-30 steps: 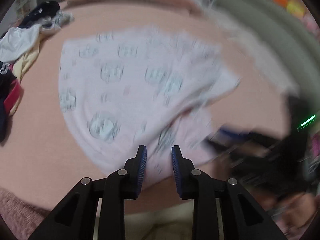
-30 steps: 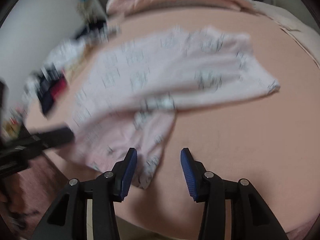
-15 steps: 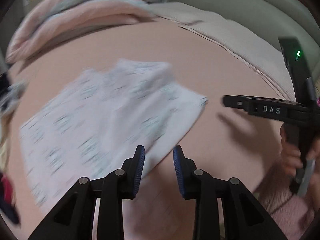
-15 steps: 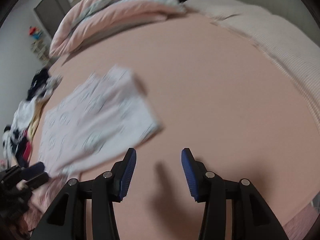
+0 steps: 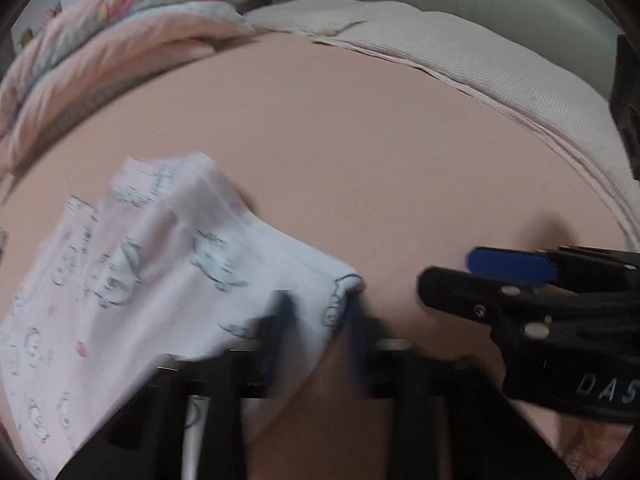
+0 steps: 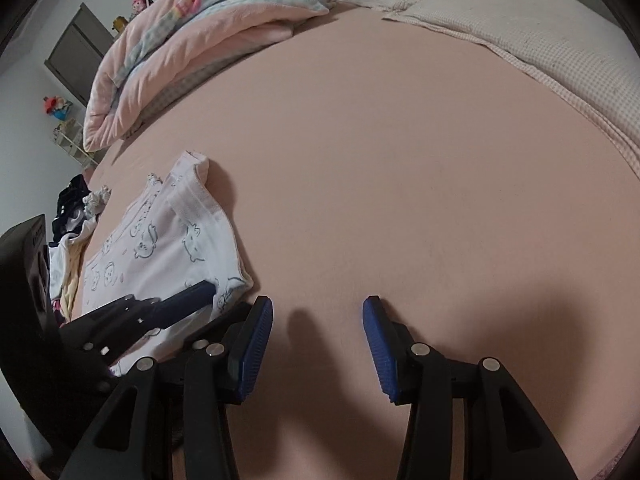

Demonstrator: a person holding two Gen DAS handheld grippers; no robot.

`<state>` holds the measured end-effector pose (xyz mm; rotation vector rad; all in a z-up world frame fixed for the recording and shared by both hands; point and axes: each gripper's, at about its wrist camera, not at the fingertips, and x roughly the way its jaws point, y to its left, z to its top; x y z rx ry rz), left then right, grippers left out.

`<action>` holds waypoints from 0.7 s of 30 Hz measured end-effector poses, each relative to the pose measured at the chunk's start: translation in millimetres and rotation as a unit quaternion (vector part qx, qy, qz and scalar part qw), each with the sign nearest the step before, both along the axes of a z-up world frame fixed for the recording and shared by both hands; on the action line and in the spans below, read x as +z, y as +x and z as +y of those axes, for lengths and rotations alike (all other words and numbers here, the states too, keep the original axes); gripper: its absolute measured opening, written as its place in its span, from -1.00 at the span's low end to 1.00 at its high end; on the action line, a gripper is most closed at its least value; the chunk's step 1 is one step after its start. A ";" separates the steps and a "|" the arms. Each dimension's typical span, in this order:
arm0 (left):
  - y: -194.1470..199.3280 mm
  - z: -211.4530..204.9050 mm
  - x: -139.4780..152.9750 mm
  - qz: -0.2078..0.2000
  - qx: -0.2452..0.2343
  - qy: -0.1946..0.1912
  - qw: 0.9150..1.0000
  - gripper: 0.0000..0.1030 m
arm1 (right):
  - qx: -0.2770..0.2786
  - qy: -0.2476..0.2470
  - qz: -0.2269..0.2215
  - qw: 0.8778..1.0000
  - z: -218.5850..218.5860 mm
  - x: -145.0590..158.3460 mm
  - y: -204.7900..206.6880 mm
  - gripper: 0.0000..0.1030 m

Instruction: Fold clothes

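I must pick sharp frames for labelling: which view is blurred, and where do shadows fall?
Left wrist view: motion blur smears the left tongs and printed garment. Right wrist view: sharp; right tongs cast soft shadows on the pink sheet.

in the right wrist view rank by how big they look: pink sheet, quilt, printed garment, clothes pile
1. pink sheet
2. quilt
3. printed garment, nearer the camera, so quilt versus garment is unsure
4. clothes pile
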<state>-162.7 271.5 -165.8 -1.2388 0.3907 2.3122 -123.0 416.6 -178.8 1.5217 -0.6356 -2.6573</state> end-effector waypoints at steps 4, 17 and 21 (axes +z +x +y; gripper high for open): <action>1.5 -53.5 34.8 0.014 0.047 0.066 0.997 -0.90 | 0.015 0.025 -0.002 1.000 -12.4 3.3 -4.9 -0.09; -6.6 -304.5 79.8 0.051 0.252 0.144 0.956 -0.91 | 0.150 0.044 0.052 0.986 -131.4 72.5 -125.8 -0.09; -18.7 -338.7 56.2 0.022 0.273 0.149 0.950 -0.91 | 0.188 0.077 0.062 0.977 -178.8 62.9 -179.7 -0.09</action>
